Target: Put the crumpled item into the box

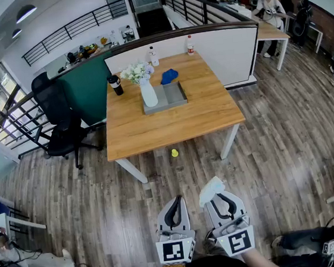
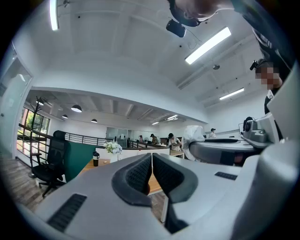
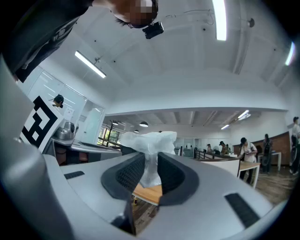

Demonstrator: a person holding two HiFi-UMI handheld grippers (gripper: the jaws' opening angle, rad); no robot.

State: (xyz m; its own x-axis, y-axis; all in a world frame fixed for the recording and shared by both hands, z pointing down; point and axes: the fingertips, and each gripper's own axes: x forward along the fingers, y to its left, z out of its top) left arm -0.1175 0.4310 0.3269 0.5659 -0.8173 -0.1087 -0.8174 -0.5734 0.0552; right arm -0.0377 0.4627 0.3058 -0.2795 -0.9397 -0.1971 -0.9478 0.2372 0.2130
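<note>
A crumpled white paper wad (image 1: 211, 190) sticks out of my right gripper (image 1: 222, 198), whose jaws are shut on it; in the right gripper view the wad (image 3: 149, 154) is pinched between the two dark pads. My left gripper (image 1: 176, 202) floats beside it on the left, jaws shut with nothing in them, as its own view (image 2: 152, 171) shows. Both hang low over the wooden floor, well short of the table. A shallow grey box (image 1: 173, 97) lies on the wooden table (image 1: 172, 123), far ahead of both grippers.
On the table stand a white vase of flowers (image 1: 147, 90), a dark cup (image 1: 115, 85), a blue cloth (image 1: 169, 75) and two bottles (image 1: 190, 44). A yellow ball (image 1: 174, 153) lies on the floor under the table edge. A black office chair (image 1: 61, 121) stands left.
</note>
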